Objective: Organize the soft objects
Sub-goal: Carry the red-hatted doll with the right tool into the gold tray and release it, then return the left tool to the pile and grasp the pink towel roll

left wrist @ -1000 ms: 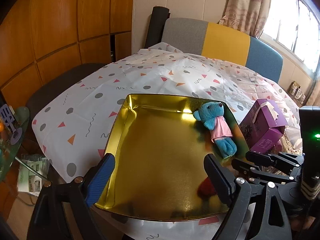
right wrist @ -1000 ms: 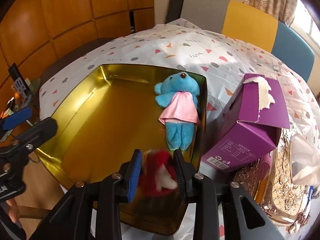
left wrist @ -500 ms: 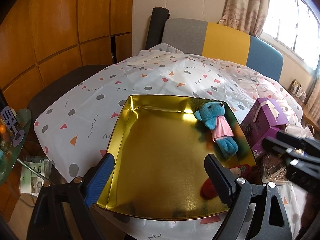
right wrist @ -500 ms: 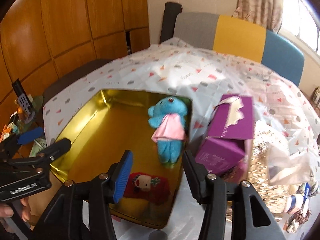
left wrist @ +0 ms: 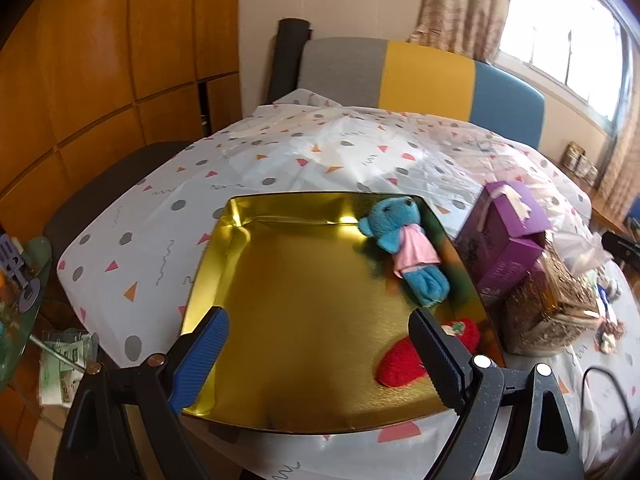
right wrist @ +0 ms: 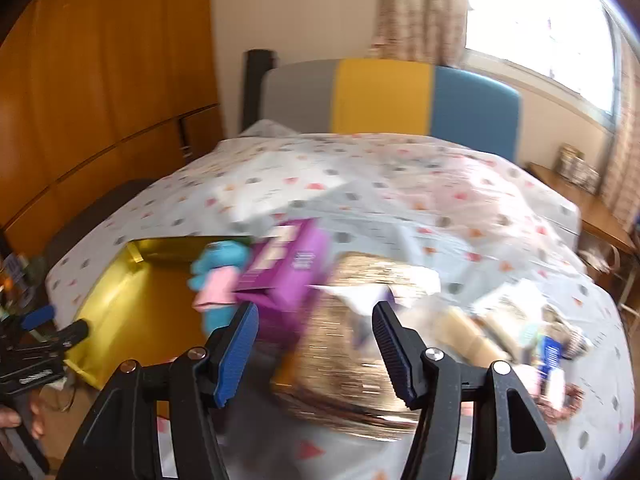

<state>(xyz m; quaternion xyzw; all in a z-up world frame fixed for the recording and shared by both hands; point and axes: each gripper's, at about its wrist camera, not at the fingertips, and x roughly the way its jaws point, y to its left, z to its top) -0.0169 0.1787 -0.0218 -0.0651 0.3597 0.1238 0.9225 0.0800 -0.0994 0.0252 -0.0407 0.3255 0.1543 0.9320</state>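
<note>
A gold tray [left wrist: 304, 320] lies on the spotted tablecloth. A blue teddy in a pink dress [left wrist: 404, 248] lies along the tray's right side. A red soft toy [left wrist: 404, 356] lies in the tray's near right corner. My left gripper [left wrist: 320, 356] is open and empty above the tray's near edge. My right gripper [right wrist: 316, 352] is open and empty, over a gold glitter basket [right wrist: 360, 360] to the right of the tray [right wrist: 132, 300]; this view is blurred. The teddy [right wrist: 216, 280] shows there too.
A purple box [left wrist: 504, 240] stands right of the tray, against the glitter basket [left wrist: 552, 312]. Small items [right wrist: 556, 352] lie on the cloth at the far right. A grey, yellow and blue sofa back [left wrist: 420, 76] is behind the table.
My right gripper opened and let go of the red toy in the tray's near right corner. It then pulled back and swung right, over the glitter basket. My left gripper barely moved.
</note>
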